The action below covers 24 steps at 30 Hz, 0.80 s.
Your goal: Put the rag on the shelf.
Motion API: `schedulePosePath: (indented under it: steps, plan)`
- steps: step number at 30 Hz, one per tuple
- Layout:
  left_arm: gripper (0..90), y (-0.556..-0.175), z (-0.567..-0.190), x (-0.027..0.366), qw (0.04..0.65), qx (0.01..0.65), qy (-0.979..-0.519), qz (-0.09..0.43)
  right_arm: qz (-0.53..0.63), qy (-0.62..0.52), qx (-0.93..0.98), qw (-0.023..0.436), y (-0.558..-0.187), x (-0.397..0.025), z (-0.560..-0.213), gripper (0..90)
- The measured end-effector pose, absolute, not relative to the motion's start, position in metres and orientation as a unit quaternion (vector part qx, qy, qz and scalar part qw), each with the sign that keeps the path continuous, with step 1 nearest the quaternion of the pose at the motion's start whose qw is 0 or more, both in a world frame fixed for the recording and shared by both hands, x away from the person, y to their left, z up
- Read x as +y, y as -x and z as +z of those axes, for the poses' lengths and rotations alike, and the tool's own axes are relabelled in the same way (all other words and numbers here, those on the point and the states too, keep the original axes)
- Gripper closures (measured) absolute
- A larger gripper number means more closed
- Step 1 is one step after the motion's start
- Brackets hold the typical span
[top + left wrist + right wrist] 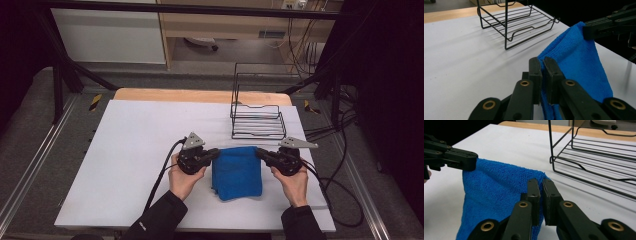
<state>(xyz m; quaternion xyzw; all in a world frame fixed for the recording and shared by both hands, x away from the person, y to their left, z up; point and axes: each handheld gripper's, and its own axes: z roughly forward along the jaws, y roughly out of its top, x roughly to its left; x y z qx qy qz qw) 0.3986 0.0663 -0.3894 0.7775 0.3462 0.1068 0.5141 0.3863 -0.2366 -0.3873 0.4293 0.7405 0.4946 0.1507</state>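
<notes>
Both claws (216, 152) (259, 152) pinch the blue cloth's (237, 172) far corners; wire rack (257, 121) stands just beyond.

Bright table, dark surroundings, soft shadows

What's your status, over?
Left gripper and right gripper shut on blue cloth far corners. Cloth folded, far edge lifted. Wire rack beyond, apart.

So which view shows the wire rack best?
The high view: the black wire rack stands whole beyond the blue cloth. The left gripper view crops the rack's top; the right gripper view catches its near corner and lower shelf.
</notes>
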Motion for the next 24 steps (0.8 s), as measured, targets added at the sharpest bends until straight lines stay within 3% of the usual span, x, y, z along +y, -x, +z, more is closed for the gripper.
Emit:
schedulePosePath:
  steps: [24]
  plan:
    - [84.5, -0.391, -0.352, 0.062, 0.547, 0.314, -0.764, 0.136, 0.532, -0.399, 0.717, 0.207, -0.368, -0.244, -0.348, 85.9]
